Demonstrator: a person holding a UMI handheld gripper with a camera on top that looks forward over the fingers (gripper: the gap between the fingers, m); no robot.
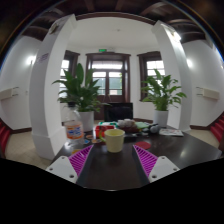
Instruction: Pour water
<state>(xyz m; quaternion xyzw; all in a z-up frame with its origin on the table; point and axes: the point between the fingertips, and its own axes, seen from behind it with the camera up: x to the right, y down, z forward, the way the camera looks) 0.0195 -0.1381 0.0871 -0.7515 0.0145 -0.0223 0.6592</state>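
Gripper (113, 160) wide open, empty. Yellow cup (115, 140) on worktop (112, 172), just ahead. Bottle (73, 130) beside cup: probably light, slippery; grasp mid-body.

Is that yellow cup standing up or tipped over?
Upright: the yellow cup stands on the table, just beyond the open gripper.

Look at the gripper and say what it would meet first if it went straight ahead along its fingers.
The gripper is open, and the pale yellow cup stands on the dark table just ahead, in line with the gap between the fingers. It would likely reach that cup first, though depth is hard to judge.
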